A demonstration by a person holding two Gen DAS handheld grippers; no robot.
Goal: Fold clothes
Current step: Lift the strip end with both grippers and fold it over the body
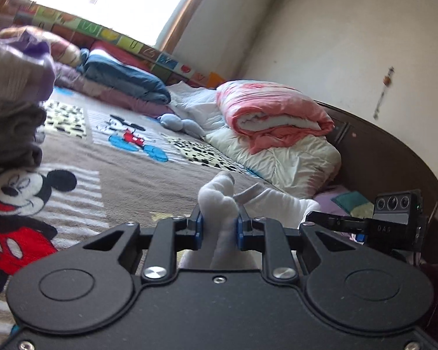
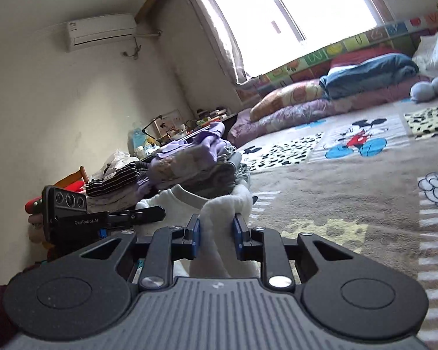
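Between each tool's (image 1: 219, 223) (image 2: 216, 229) blue pads, bunched white garment (image 1: 219, 204), clamped.

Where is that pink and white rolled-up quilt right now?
In the left wrist view, the pink and white quilt lies right of centre on a white duvet, at the bed's far edge beside the dark headboard.
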